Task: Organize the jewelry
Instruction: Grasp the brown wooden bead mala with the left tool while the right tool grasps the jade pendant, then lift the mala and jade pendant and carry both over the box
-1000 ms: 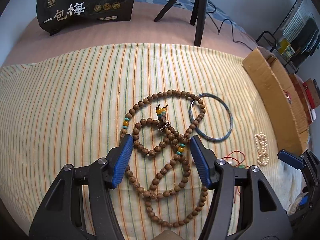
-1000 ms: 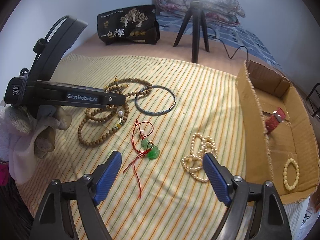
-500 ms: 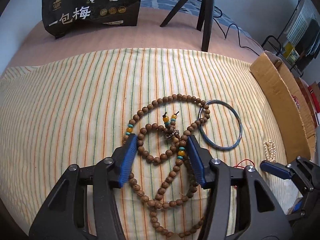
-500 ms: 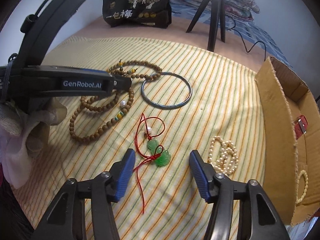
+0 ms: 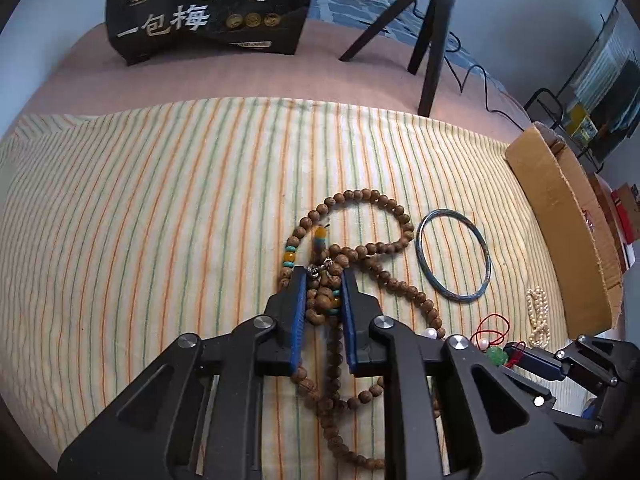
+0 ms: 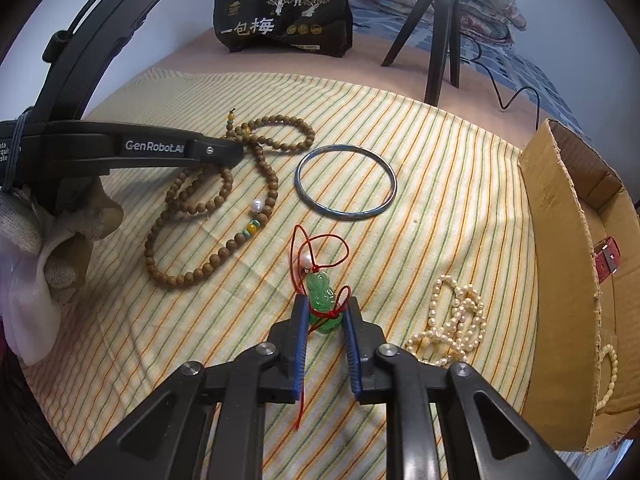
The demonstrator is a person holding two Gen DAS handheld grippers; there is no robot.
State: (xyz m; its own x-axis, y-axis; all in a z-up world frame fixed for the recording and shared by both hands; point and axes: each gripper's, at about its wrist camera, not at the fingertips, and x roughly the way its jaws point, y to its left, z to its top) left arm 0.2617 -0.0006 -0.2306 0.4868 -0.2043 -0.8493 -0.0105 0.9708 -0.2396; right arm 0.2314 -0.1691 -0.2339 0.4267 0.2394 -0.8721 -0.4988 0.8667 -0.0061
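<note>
Grippers closing at once: left gripper [image 5: 323, 280] pinching wooden bead necklace [image 5: 362, 250] on striped cloth [image 5: 160, 208], right gripper [image 6: 327, 312] clamping green pendant [image 6: 323, 300]. Risk: trailing bead loops snagging bangle [image 6: 346, 182], or red cord [image 6: 320, 240] slipping free before cardboard box [image 6: 560, 280].

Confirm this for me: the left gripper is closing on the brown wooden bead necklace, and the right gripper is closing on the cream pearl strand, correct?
Not quite. The right gripper is closing on the green jade pendant on its red cord, as the right wrist view shows; the cream pearl strand lies untouched beside it. The left gripper is indeed closing on the brown wooden bead necklace.
</note>
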